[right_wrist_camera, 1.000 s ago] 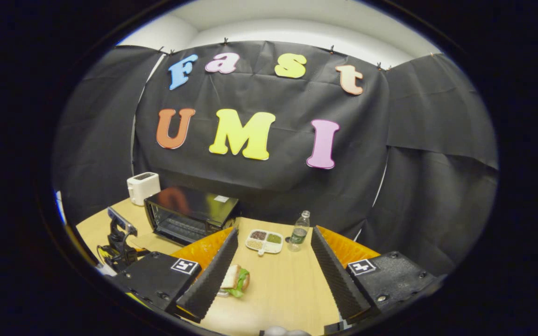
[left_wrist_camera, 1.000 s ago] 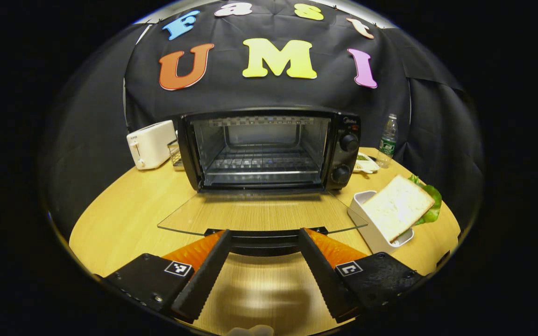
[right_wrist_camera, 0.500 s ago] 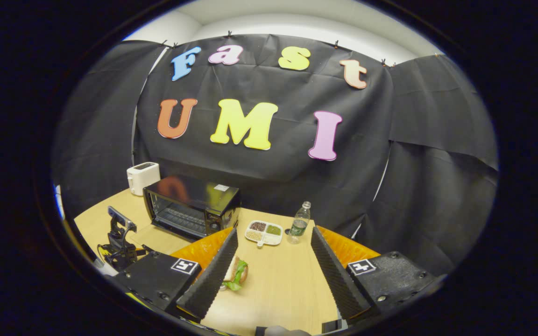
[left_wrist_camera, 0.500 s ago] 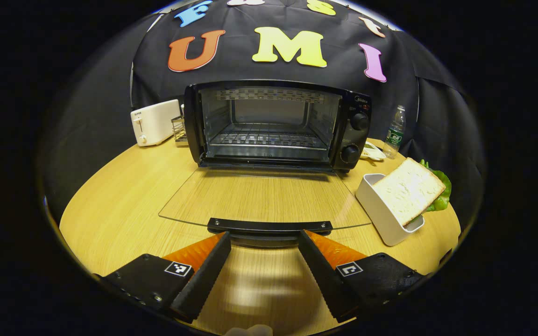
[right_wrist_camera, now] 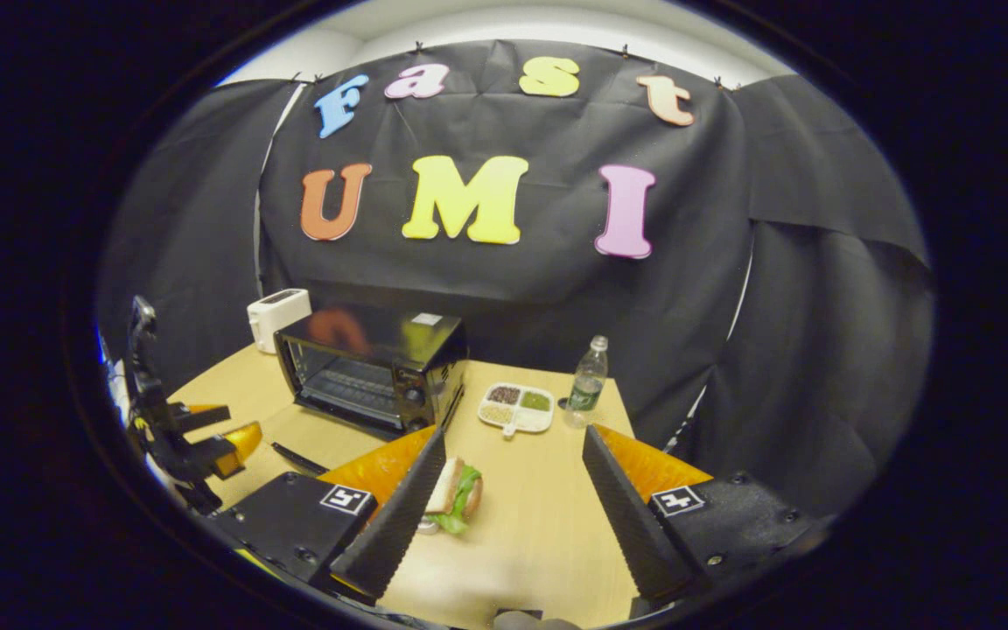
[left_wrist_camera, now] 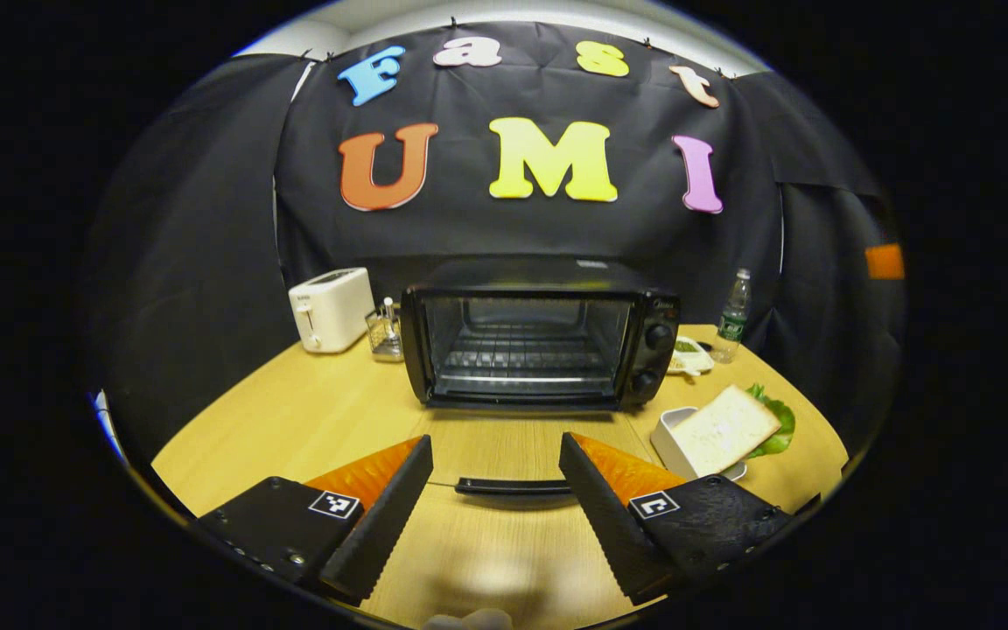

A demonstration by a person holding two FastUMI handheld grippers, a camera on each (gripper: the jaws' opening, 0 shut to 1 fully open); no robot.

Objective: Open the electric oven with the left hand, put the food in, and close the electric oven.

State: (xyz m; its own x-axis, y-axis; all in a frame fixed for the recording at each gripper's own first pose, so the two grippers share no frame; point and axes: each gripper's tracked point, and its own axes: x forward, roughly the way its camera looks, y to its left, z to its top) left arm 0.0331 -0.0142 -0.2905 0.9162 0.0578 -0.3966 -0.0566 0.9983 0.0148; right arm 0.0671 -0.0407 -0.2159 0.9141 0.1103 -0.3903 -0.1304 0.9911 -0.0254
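The sandwich (left_wrist_camera: 723, 430), soft, light and loosely stacked, leans on a white dish (left_wrist_camera: 667, 442) right of the open oven (left_wrist_camera: 539, 346) on the surface (left_wrist_camera: 294, 420), so I'd pinch its bread edges gently; both tongs, left (left_wrist_camera: 495, 472) and right (right_wrist_camera: 513, 477), gape wide and empty.

Each gripper (left_wrist_camera: 495, 459) has black housings with screws and a square black-and-white marker; ridged fingers (right_wrist_camera: 399, 516), seemingly serrated.
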